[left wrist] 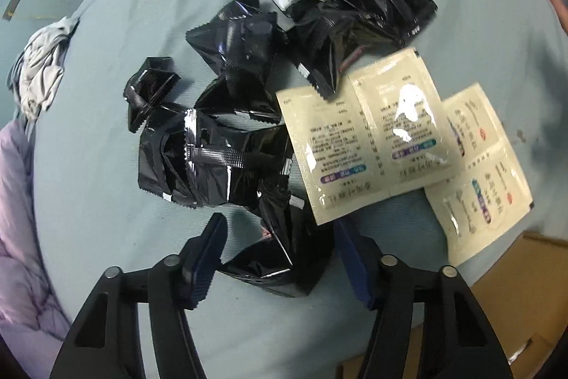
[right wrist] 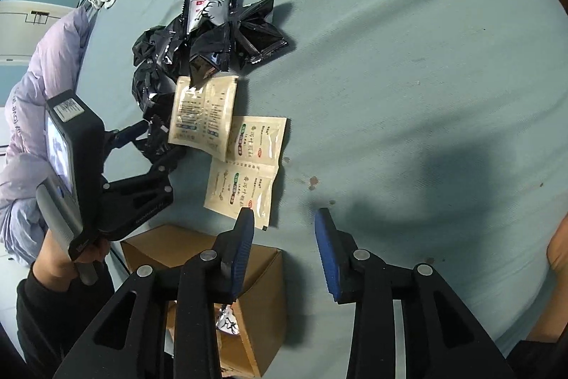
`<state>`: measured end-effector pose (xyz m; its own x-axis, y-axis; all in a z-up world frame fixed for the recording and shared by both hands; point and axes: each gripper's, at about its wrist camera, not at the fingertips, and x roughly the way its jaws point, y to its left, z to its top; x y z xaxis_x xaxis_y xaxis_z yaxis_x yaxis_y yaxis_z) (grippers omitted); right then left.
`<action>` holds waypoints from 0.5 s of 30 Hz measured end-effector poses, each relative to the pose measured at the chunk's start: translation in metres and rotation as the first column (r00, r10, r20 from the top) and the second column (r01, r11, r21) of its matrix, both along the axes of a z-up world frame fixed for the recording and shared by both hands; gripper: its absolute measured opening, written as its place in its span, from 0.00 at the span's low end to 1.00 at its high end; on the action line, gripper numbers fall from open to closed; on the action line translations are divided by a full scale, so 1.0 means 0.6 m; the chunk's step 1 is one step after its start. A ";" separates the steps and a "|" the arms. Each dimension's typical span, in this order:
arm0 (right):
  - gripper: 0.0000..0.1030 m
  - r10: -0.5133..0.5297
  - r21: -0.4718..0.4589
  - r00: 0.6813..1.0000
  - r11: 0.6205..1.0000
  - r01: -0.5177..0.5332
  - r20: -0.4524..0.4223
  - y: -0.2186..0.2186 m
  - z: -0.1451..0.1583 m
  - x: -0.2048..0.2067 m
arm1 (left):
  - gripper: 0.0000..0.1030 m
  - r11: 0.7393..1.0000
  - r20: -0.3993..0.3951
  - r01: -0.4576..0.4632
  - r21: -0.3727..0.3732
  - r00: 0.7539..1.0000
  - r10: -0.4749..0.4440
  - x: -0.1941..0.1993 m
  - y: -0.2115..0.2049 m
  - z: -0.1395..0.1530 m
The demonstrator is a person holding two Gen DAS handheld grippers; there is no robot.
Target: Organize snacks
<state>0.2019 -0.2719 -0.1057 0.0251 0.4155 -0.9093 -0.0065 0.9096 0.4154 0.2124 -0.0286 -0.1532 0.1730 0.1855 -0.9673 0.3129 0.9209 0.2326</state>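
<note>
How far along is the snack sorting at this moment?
Early. Done: one white-printed packet lies in the cardboard box, under the open, empty right gripper. In hand: the left gripper straddles a black packet, pads not clearly pressing. Left: the black pile and the beige sachets on the sheet.

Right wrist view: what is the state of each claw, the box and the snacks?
Left claw, astride one black packet, grip unclear.
Right claw, open, empty.
Cardboard box, open, silver packet inside.
Black heap, piled on the sheet.
Cream sachets, lying flat.
</note>
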 end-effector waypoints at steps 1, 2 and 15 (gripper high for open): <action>0.33 -0.003 -0.005 1.000 1.000 0.003 0.000 -0.001 0.000 0.000 | 0.49 1.000 0.001 -0.006 -0.008 1.000 0.006 -0.001 0.001 0.005; 0.33 -0.007 -0.009 1.000 1.000 0.007 -0.001 -0.002 0.000 0.001 | 0.42 1.000 0.005 -0.015 -0.020 1.000 0.015 -0.002 0.003 0.012; 0.33 -0.036 -0.034 0.999 0.999 0.036 0.001 0.020 0.010 0.012 | 0.12 0.971 0.030 -0.177 -0.161 0.983 0.184 -0.047 0.099 0.104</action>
<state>0.2093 -0.2600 -0.0998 0.0400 0.3827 -0.9230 0.0267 0.9230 0.3839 0.1844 0.0310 -0.0909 0.1939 0.0640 -0.9789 0.1311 0.9872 0.0905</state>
